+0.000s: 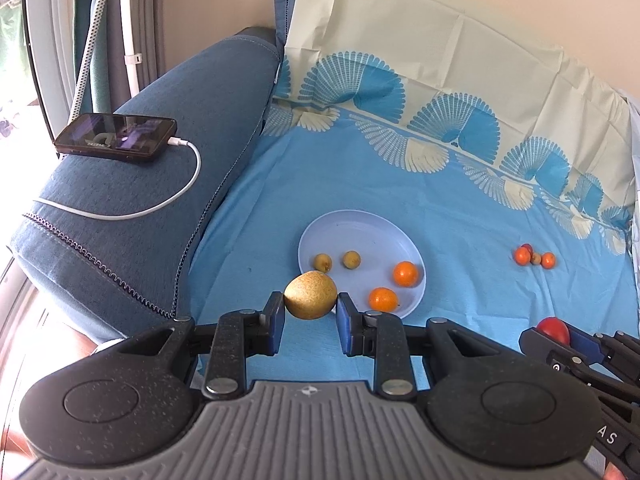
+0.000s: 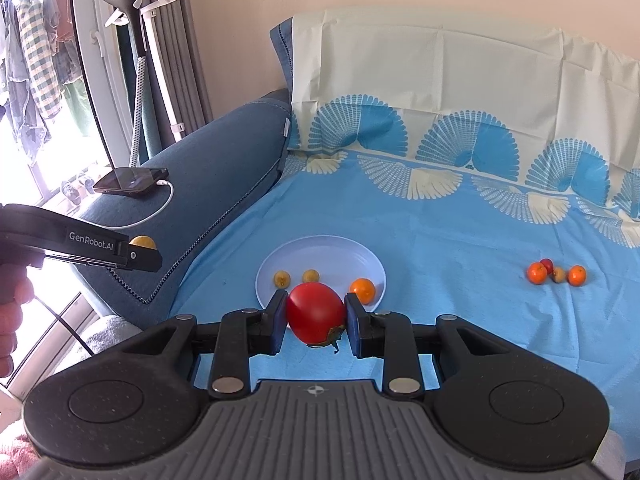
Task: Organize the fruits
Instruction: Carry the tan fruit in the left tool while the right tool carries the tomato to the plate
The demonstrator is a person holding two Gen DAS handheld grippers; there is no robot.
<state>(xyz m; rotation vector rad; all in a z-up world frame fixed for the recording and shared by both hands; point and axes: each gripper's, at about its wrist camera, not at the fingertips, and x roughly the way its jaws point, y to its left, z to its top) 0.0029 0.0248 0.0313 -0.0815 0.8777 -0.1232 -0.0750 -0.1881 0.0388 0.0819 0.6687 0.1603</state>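
Note:
My left gripper (image 1: 310, 307) is shut on a yellow-brown pear (image 1: 310, 295), held above the near rim of a pale blue plate (image 1: 360, 226). The plate holds two small greenish fruits (image 1: 322, 262) and two oranges (image 1: 405, 273). My right gripper (image 2: 316, 312) is shut on a red tomato (image 2: 316, 313), held just in front of the plate (image 2: 320, 250). A cluster of small orange and red fruits (image 1: 535, 257) lies on the blue sheet to the right; it also shows in the right wrist view (image 2: 557, 272). The left gripper with the pear (image 2: 144, 242) shows at left.
A blue sofa arm (image 1: 160, 184) at left carries a phone (image 1: 116, 137) with a white cable (image 1: 160, 200). A patterned sheet (image 1: 440, 184) covers the seat and backrest. A window, curtains and a garment steamer (image 2: 132, 12) stand far left.

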